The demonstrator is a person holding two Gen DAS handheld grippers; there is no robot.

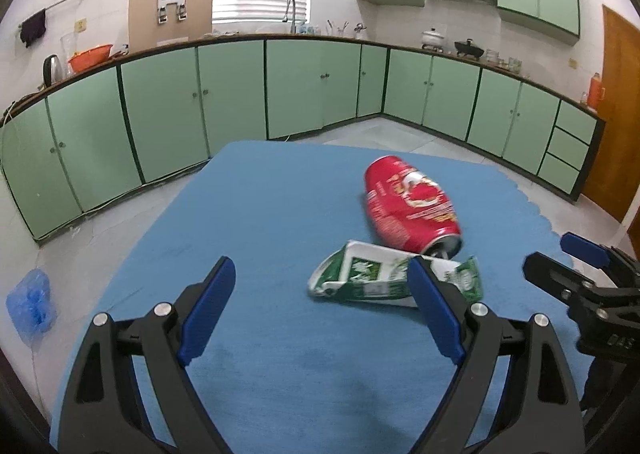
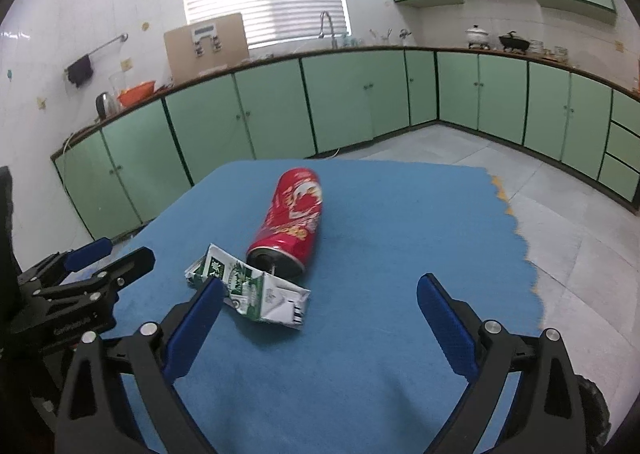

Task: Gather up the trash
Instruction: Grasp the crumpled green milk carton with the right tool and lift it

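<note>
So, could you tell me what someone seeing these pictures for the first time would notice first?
Probably the red can lying on its side in the middle of the blue mat, its open end toward the cameras. Right at that end lies a flattened green-and-white carton. Both the left gripper and right gripper are open and empty, short of the trash.

On the mat (image 1: 256, 213), the can (image 1: 410, 205) lies on its side with its open end toward the cameras. The flattened carton (image 1: 360, 280) lies just before that end, seemingly touching it. The cabinets (image 1: 168, 105) stand behind the mat.
</note>
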